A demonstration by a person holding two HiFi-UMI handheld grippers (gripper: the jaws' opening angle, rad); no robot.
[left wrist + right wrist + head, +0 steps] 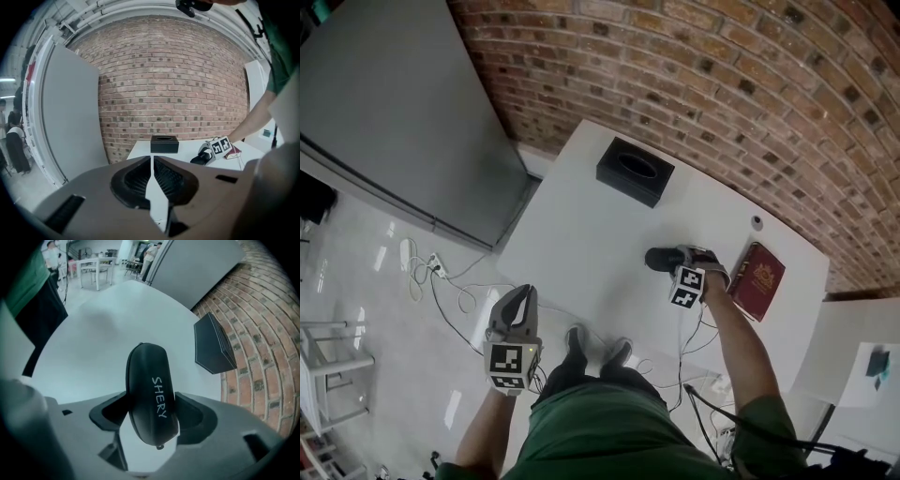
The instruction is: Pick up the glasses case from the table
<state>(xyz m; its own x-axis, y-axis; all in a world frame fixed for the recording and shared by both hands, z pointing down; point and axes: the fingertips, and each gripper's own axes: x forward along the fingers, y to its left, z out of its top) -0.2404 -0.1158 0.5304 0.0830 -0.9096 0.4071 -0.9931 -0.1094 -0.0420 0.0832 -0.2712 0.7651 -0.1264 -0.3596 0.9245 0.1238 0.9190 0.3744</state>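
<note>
A black glasses case (661, 259) printed with white letters lies on the white table (581, 244). My right gripper (675, 264) points steeply down over it. In the right gripper view the glasses case (150, 390) fills the gap, and both pads (190, 411) touch its sides, so my right gripper (152, 409) is shut on it. My left gripper (520, 295) hangs off the table's near left edge, over the floor, with its jaws together and nothing in them. From the left gripper (152, 159) view, the case (201, 159) shows far off under the marker cube.
A black tissue box (635, 171) stands at the table's far side. A dark red book (757, 279) lies just right of the case, and a small round object (757, 222) beyond it. A grey panel (384, 112) and floor cables (441, 277) lie left; a brick wall is behind.
</note>
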